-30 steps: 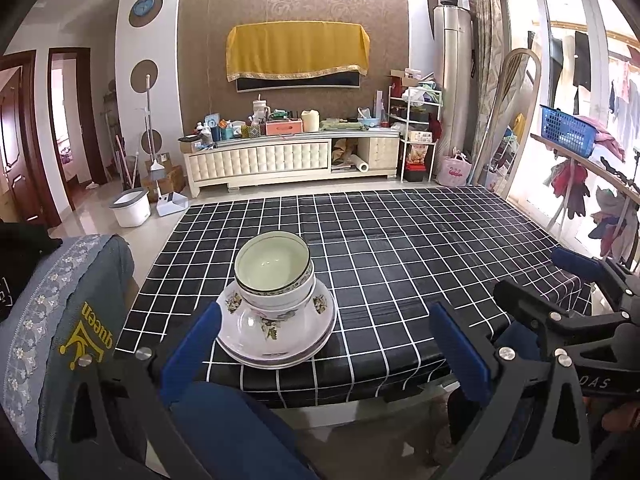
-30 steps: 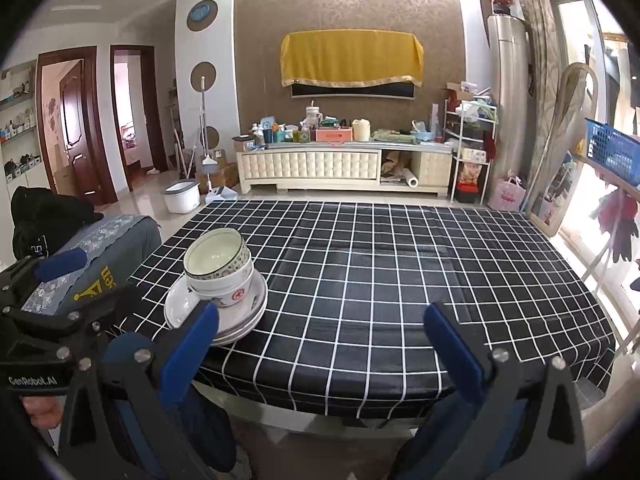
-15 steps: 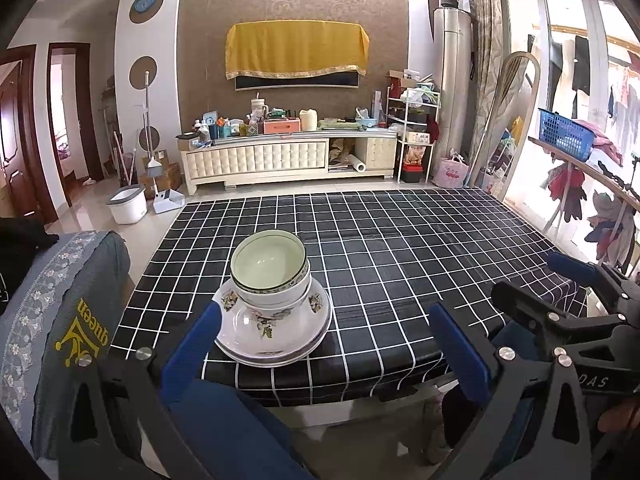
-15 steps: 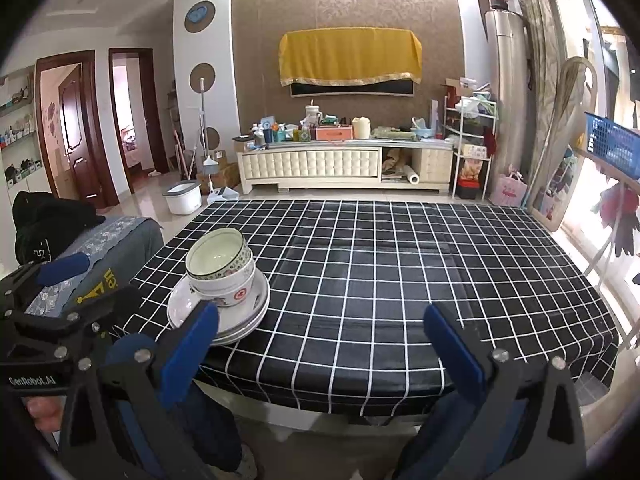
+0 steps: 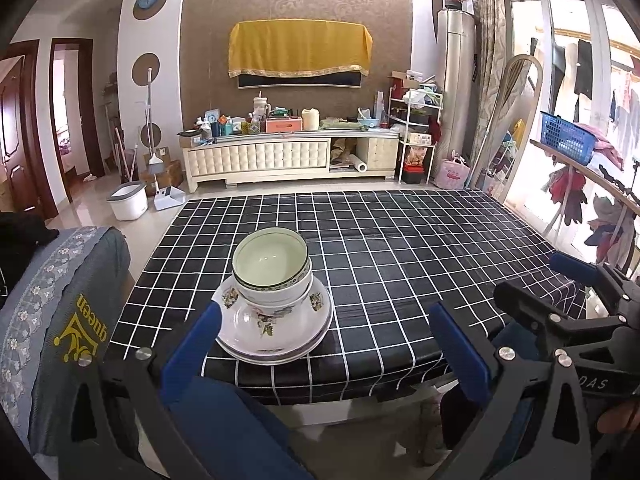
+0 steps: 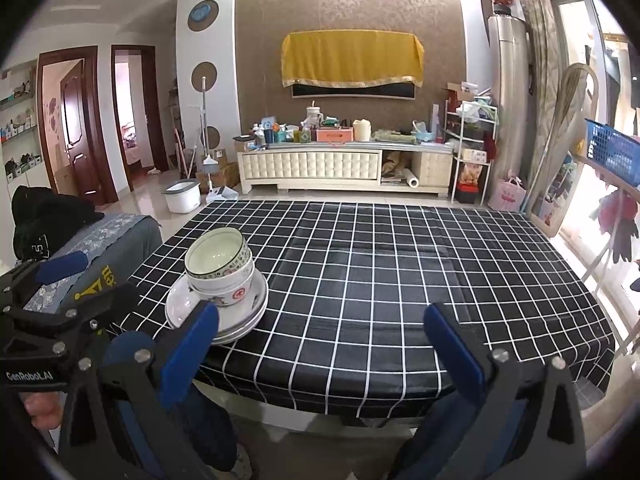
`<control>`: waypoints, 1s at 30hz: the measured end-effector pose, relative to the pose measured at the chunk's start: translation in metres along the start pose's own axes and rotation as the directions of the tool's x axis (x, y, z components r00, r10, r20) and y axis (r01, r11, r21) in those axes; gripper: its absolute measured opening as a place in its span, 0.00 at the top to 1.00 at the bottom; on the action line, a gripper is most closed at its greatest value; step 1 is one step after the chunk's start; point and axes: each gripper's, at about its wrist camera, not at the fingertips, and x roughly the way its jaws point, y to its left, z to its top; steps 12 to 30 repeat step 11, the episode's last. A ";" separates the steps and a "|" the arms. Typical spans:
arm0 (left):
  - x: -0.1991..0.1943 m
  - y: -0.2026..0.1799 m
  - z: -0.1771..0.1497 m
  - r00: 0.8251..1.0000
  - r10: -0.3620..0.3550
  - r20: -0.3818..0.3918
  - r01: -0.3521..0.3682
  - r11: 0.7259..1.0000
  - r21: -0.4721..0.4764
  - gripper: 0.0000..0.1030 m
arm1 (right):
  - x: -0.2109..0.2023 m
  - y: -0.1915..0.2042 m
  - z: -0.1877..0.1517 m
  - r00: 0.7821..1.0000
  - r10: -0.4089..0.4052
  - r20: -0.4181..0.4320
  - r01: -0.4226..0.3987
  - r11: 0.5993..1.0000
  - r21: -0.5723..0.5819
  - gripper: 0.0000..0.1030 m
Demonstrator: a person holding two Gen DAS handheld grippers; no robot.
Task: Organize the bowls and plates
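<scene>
Nested white bowls (image 5: 272, 272) with flower patterns stand on stacked white plates (image 5: 276, 332) near the front left edge of the black checked table (image 5: 400, 260). The same bowls (image 6: 219, 266) and plates (image 6: 240, 316) show in the right wrist view at left. My left gripper (image 5: 320, 340) hangs open before the table edge, just short of the stack, with nothing between its blue fingers. My right gripper (image 6: 324, 344) is open too, off the table's front edge and to the right of the stack. Each gripper shows at the side of the other's view.
A grey cloth-covered chair back (image 5: 60, 320) with yellow print stands left of the table, a black garment (image 6: 44, 216) on it. Beyond the table are a white TV cabinet (image 5: 288, 156), a white bucket (image 5: 128, 200), a shelf rack (image 5: 416, 136) and a drying rack (image 5: 580, 184) at right.
Both grippers have drawn back slightly from the table, so the stack sits a little farther away. The dishes have not moved and both grippers stay open.
</scene>
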 end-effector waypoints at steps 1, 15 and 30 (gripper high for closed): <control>0.000 0.000 0.000 1.000 0.001 0.000 -0.001 1.000 -0.001 0.00 | 0.000 0.000 -0.001 1.000 0.000 -0.001 0.000 1.000 0.001 0.00; -0.001 0.000 -0.002 1.000 -0.002 -0.003 0.002 1.000 0.001 0.00 | 0.002 0.000 0.000 1.000 -0.001 -0.008 0.001 1.000 -0.001 0.00; -0.001 0.000 -0.002 1.000 -0.002 -0.003 0.002 1.000 0.001 0.00 | 0.002 0.000 0.000 1.000 -0.001 -0.008 0.001 1.000 -0.001 0.00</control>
